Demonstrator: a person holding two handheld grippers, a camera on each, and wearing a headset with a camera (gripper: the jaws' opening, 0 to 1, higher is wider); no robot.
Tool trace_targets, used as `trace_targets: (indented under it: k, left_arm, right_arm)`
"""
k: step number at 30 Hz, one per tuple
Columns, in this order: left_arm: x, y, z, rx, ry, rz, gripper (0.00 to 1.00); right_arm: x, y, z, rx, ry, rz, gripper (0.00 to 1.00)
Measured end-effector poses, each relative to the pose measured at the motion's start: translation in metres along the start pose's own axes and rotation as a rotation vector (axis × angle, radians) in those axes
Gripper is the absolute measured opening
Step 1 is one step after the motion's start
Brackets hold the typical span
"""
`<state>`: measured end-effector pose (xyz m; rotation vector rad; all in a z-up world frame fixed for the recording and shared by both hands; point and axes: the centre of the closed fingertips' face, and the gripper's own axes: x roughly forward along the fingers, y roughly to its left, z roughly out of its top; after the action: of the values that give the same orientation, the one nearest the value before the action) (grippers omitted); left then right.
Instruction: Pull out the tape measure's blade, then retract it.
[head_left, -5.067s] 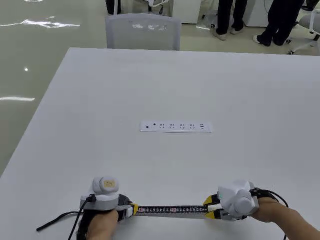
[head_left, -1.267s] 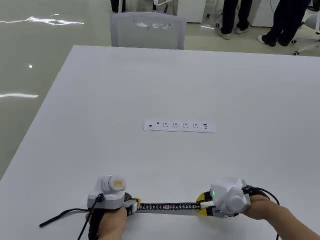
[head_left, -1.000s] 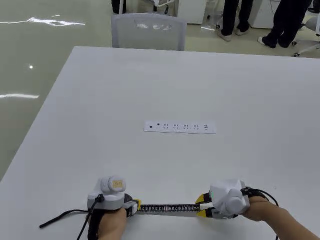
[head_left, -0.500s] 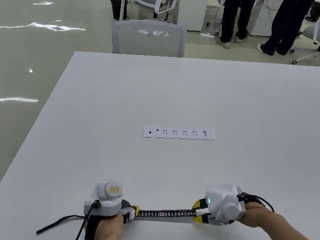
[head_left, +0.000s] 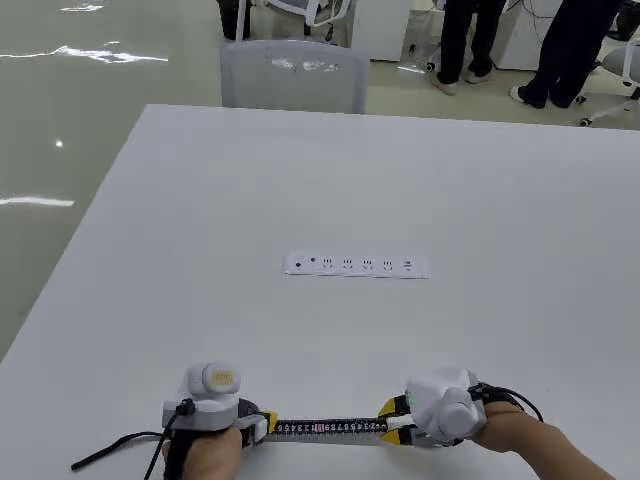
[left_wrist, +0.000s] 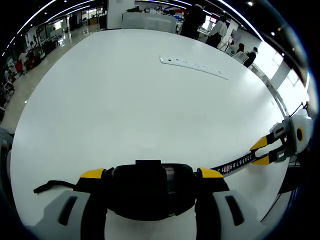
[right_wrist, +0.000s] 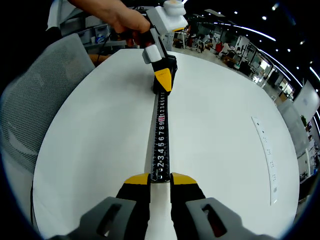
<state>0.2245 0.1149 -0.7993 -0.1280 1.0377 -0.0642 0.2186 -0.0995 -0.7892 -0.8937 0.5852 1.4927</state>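
Currently | my left tool clamps case | my right tool pinches blade tip | blade spans straight between them along worktop

Table smooth matt white; floor upper left glossy; chair back mesh; tape case black plastic; blade matt.

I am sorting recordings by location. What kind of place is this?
Probably an open-plan office or lab: a large white table with a power strip on it, a grey mesh office chair at its far edge, a glossy floor and people standing further back.
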Motion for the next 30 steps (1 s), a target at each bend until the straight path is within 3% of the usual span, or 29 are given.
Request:
trace_targets:
  k: [8,30]
  left_arm:
    - [-0.0020,-0.0032,0.0022,0.003,0.003,-0.015,0.68]
    - [0.0004,0.0021,0.0010,-0.021,0.010,-0.057,0.68]
  right_arm:
    - [0.0012,0.0001,0.0032,-0.004,-0.002,0.000,0.14]
    - [0.0051,-0.0021,0.0104,-0.010,-0.017,0.005,0.14]
